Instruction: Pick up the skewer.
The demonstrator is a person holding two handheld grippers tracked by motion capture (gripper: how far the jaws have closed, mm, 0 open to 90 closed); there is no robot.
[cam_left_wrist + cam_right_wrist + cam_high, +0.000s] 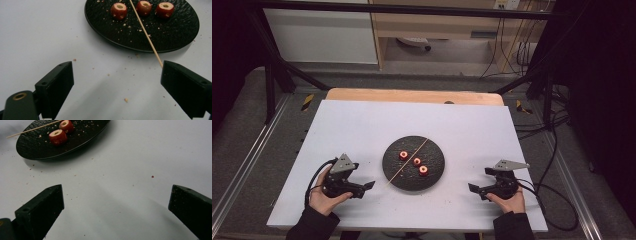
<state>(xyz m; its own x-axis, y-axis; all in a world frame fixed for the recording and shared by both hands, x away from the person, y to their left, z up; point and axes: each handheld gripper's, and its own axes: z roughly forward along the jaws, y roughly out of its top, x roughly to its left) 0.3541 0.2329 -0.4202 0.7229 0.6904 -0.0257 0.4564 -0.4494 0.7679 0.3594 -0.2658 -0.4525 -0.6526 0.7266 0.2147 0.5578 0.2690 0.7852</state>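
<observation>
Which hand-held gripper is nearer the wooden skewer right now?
Left. The left hand-held gripper sits just short of the wooden skewer, whose near tip almost meets one jaw. The right hand-held gripper waits beyond the plate's far side.

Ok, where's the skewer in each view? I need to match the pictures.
High view: the skewer lies slantwise across the black plate at table centre, its near end overhanging the rim toward the left gripper.
Left gripper view: it runs from top centre down to the right-hand jaw, between the fruit pieces.
Right gripper view: top left, its tip past the rim.
Shared landmark: the plate.
</observation>
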